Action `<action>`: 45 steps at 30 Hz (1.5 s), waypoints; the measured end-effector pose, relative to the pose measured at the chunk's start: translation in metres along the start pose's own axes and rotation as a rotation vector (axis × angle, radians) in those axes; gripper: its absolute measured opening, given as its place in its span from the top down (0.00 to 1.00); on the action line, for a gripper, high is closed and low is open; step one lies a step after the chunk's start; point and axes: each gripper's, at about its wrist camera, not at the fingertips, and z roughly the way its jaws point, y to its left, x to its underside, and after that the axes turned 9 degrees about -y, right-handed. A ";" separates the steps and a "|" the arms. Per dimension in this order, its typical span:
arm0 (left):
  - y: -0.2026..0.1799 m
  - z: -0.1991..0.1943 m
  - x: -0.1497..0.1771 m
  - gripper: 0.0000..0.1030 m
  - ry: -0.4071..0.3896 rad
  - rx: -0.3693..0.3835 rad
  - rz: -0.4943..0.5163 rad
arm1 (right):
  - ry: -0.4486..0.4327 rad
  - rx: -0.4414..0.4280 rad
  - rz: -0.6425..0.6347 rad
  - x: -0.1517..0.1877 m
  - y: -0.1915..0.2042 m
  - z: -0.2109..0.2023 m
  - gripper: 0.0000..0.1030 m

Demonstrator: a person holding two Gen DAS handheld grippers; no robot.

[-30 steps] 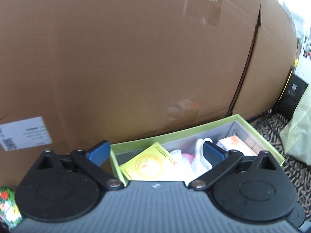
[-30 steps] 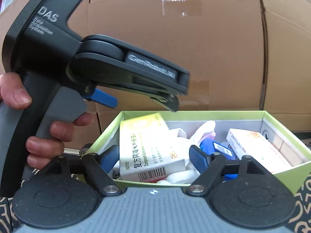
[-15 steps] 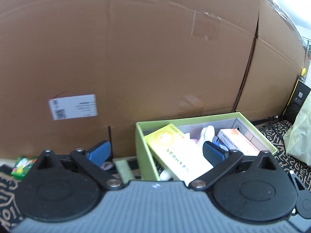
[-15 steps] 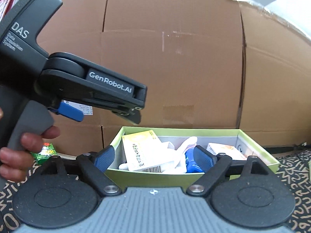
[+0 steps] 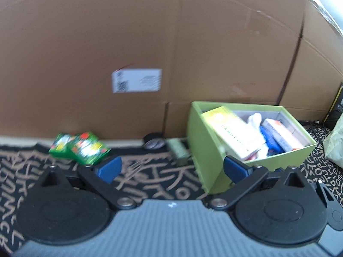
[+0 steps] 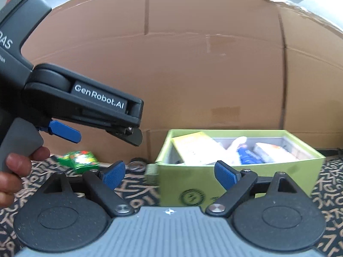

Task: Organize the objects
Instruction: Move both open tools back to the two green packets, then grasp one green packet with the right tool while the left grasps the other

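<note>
A lime-green open box (image 5: 199, 150) (image 6: 278, 177) stands on the patterned mat against the cardboard. In it lie a yellow carton (image 5: 231, 132) (image 6: 197, 147), a white cloth (image 5: 254, 118), a blue item (image 5: 271, 143) and a white-orange carton (image 5: 280, 135). Two green snack packets (image 5: 83, 147) (image 6: 82, 159) lie on the mat to the left. My left gripper (image 5: 171, 169) is open and empty, short of the box and left of it. My right gripper (image 6: 169, 174) is open and empty, facing the box's near wall. A hand (image 6: 19, 167) holds the left tool.
A tall cardboard wall (image 5: 171, 42) with a white label (image 5: 137, 80) closes the back. A small pale-green block (image 5: 179, 152) and a dark round thing (image 5: 153, 142) lie at its foot. A pale bag (image 5: 334, 147) and black device (image 5: 337, 111) sit far right.
Both grippers have drawn back from the box, which looks smaller now. The left view has swung left, bringing the green packets into sight. The right jaws stand slightly wider.
</note>
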 end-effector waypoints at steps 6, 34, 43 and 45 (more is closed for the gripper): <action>0.050 -0.012 0.023 0.00 0.012 -0.068 -0.056 | 0.029 -0.096 -0.067 0.008 0.031 0.004 0.10; 0.209 0.037 0.025 0.00 0.042 -0.165 -0.103 | 0.251 -0.447 -0.077 0.016 0.118 0.170 0.12; 0.215 0.057 0.013 0.00 0.015 -0.146 -0.056 | 0.345 -0.502 -0.029 0.019 0.128 0.212 0.15; 0.216 0.064 0.012 0.00 0.020 -0.149 -0.065 | 0.369 -0.500 -0.008 0.020 0.124 0.213 0.28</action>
